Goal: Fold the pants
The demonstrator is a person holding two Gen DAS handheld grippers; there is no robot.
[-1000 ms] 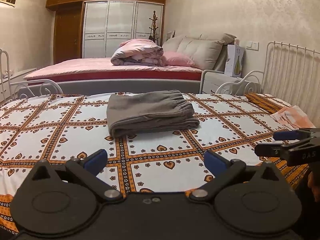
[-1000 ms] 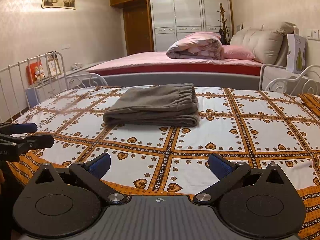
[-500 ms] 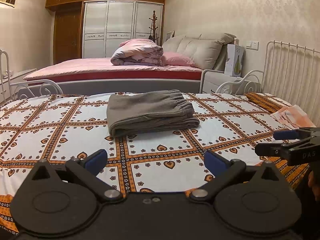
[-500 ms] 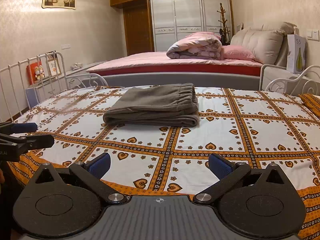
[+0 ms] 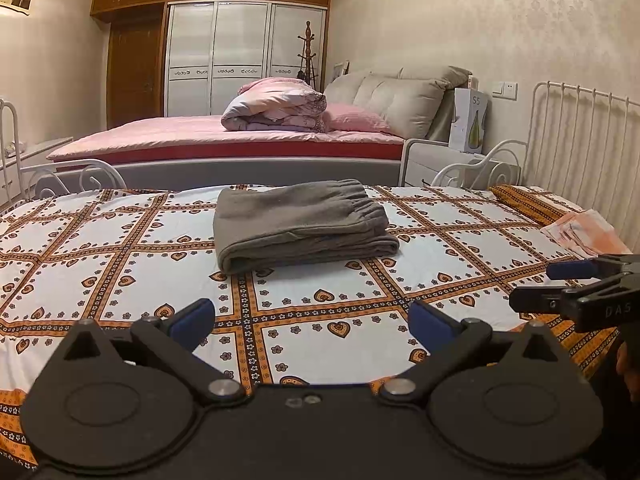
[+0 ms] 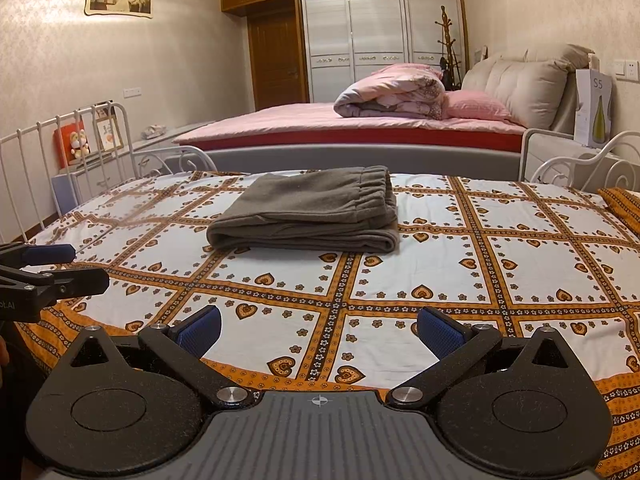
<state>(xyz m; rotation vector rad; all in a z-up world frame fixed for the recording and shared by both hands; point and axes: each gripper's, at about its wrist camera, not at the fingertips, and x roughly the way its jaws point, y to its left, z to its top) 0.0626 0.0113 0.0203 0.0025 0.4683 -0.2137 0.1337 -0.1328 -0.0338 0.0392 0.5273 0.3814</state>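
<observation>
Grey pants lie folded in a compact stack near the middle of the patterned bed sheet, with the elastic waistband to the right. They also show in the right wrist view. My left gripper is open and empty at the bed's near edge, well short of the pants. My right gripper is open and empty, also back at the near edge. Each gripper shows from the side in the other's view: the right one and the left one.
White metal bed rails stand at the right and the left. A folded orange cloth lies at the sheet's right edge. A pink bed with a rolled quilt stands behind. A white box sits on a nightstand.
</observation>
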